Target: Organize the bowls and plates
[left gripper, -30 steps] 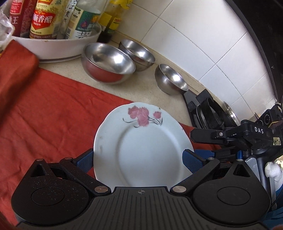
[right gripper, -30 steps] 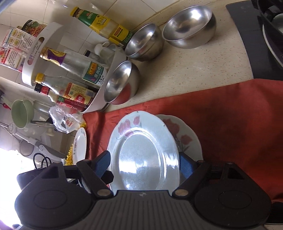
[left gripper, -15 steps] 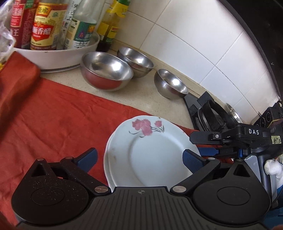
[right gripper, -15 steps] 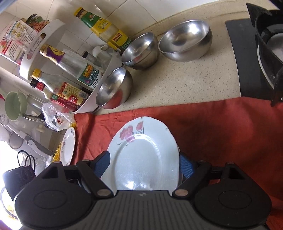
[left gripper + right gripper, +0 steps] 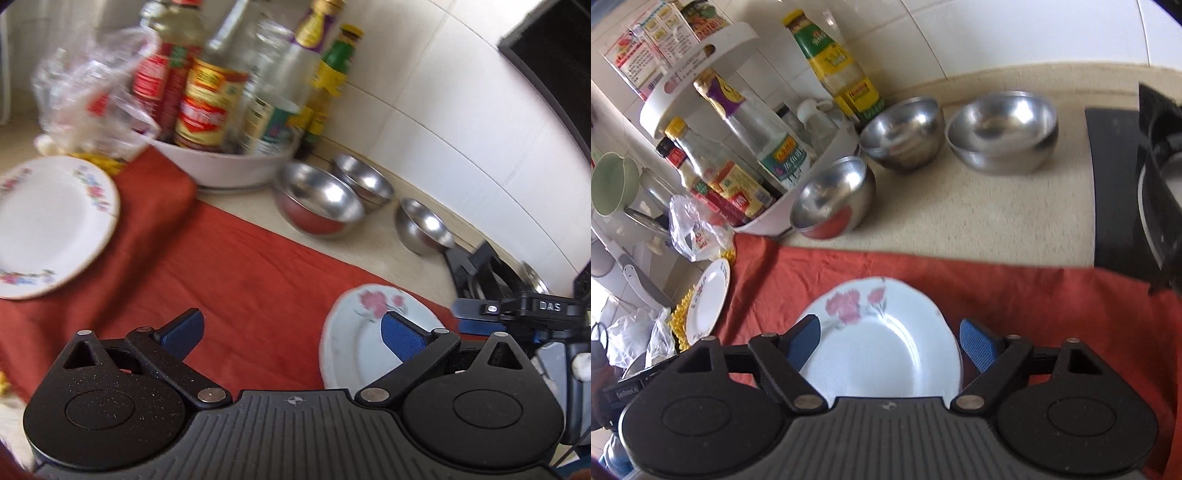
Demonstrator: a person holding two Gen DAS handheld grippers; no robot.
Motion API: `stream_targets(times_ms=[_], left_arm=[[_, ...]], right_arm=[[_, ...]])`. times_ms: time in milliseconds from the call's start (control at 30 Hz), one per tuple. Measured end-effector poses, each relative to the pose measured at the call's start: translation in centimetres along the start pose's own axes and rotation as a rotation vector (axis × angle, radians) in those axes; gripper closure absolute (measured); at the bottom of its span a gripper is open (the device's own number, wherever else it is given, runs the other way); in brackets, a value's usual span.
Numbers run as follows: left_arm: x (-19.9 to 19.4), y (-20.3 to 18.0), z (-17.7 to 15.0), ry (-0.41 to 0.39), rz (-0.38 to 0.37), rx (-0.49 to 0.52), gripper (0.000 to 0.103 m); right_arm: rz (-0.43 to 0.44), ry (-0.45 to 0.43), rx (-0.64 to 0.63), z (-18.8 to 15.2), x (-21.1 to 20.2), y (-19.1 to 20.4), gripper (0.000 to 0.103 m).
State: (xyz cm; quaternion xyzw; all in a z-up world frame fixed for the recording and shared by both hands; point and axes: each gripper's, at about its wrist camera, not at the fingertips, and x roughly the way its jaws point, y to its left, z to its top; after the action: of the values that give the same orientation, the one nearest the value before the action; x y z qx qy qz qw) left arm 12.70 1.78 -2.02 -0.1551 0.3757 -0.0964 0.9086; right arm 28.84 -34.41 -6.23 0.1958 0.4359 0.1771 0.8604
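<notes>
Your red cloth point(image 5: 1015, 295) covers the near counter. The white condiment rack point(image 5: 701, 66) with bottles stands far left. Your rose plate point(image 5: 886, 343) lies flat on the cloth; whether a second plate sits beneath it cannot be told. A gold-rimmed plate point(image 5: 48, 225) rests at the cloth's left end. Three steel bowls point(image 5: 1001, 133) sit apart on the bare counter beyond the cloth, well apart from the plates. Your right gripper point(image 5: 890, 341) stands wide, pads either side of the rose plate, not pressing. Your left gripper point(image 5: 291, 332) is wide over bare cloth, gripping nothing.
</notes>
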Motion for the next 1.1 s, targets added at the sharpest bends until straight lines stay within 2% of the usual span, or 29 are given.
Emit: stream_targets(times_ms=[167,300,667,967,1100], left_arm=[[-2.7,3.6,0.6,-0.075,0.118,-0.065,0.000],[-4.4,5.8,0.7,-0.114,0.186,-0.095,0.000],[-6.7,9.9,0.9,-0.135,0.228,-0.151,0.000],[-7.3,12.8,1.4,-0.134,0.266,-0.179,0.000],[-7.2,14.1,1.9,-0.138,0.277,-0.181,0.000]], right_arm=[[0.057,0.009,-0.064,0.5,1.1,3.0,0.022],[0.113,0.048,-0.119,0.5,3.1,5.9,0.022],[0.233,0.115,-0.246,0.6,8.0,13.5,0.021],[0.268,0.138,-0.342,0.8,11.8,19.4,0.021],[0.261,0.159,-0.344,0.9,13.9,21.0,0.021]])
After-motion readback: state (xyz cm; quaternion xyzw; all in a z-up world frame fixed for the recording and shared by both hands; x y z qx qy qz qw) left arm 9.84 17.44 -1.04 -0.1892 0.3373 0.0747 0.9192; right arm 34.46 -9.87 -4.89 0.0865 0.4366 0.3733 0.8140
